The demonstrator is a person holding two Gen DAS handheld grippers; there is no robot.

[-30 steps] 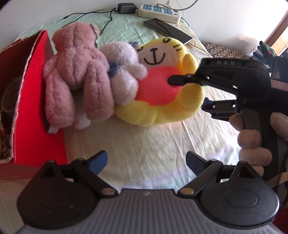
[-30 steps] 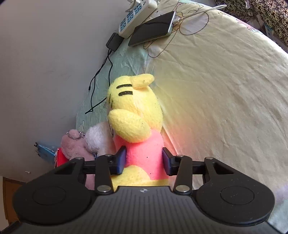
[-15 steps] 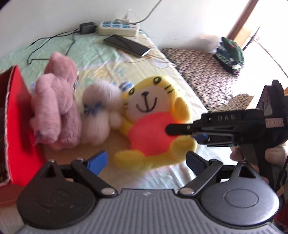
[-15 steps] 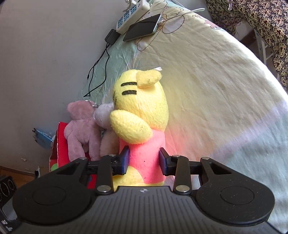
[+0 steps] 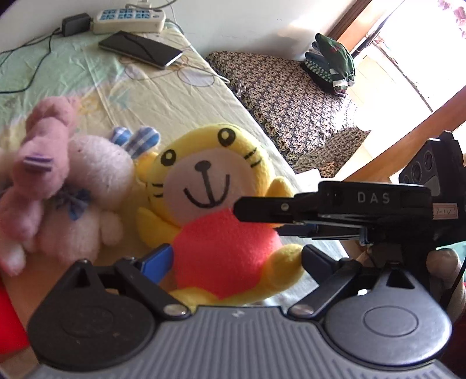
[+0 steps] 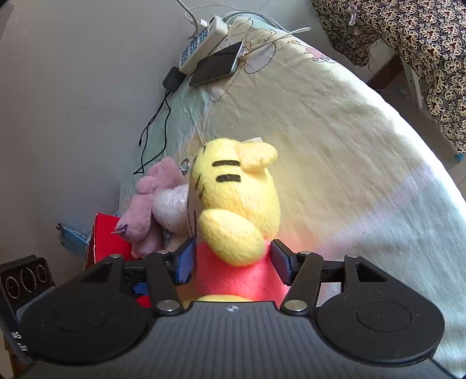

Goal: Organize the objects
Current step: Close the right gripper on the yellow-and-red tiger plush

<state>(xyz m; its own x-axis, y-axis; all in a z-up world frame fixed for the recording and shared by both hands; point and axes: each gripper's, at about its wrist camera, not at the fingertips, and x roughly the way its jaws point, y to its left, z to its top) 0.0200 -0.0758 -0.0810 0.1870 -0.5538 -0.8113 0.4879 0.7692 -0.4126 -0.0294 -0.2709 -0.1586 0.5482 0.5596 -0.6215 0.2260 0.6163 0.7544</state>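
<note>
The right gripper (image 6: 231, 263) is pinching the yellow tiger plush (image 6: 236, 189) by its red belly, probably for the red box (image 6: 109, 242); left gripper (image 5: 236, 262) waiting, spread wide

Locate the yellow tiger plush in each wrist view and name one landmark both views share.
Left wrist view: yellow tiger plush at centre, face toward the camera, with the right gripper reaching in from the right at its red belly.
Right wrist view: yellow tiger plush at lower centre, seen side-on, red belly between the fingers.
Shared landmark: white power strip by the wall.
</note>
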